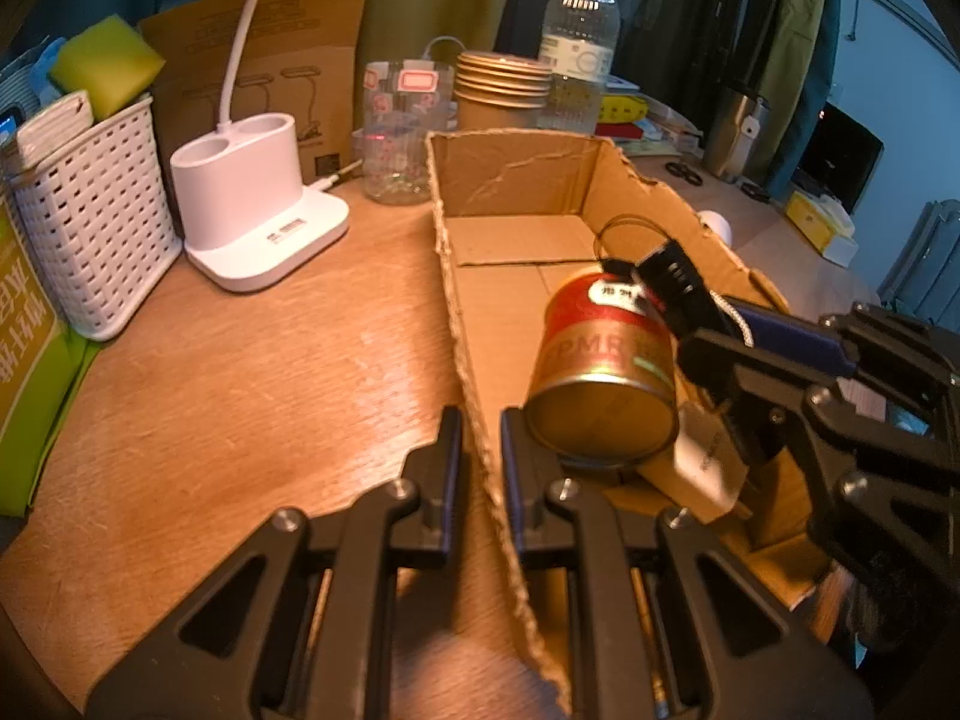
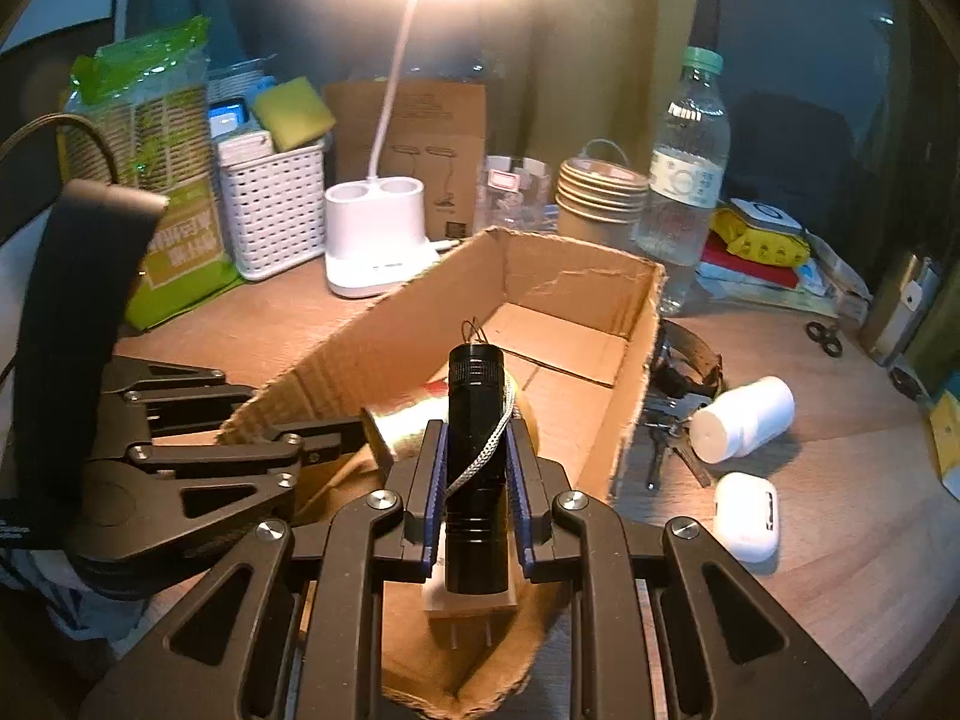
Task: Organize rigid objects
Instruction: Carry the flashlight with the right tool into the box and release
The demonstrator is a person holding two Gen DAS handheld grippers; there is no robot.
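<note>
Black flashlight, clamped lengthwise in the right gripper at frame centre above the cardboard box, should be lowered clear of the tin can while the left gripper pinches the box wall.

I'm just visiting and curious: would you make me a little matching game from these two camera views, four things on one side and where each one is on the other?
Things:
1. black flashlight
2. red and gold can
3. white pill bottle
4. yellow sponge

Places:
A. lying on its side in the cardboard box
B. on top of the white basket
C. clamped in the right gripper
D. lying on the table right of the box

Pairs: 1-C, 2-A, 3-D, 4-B
</note>
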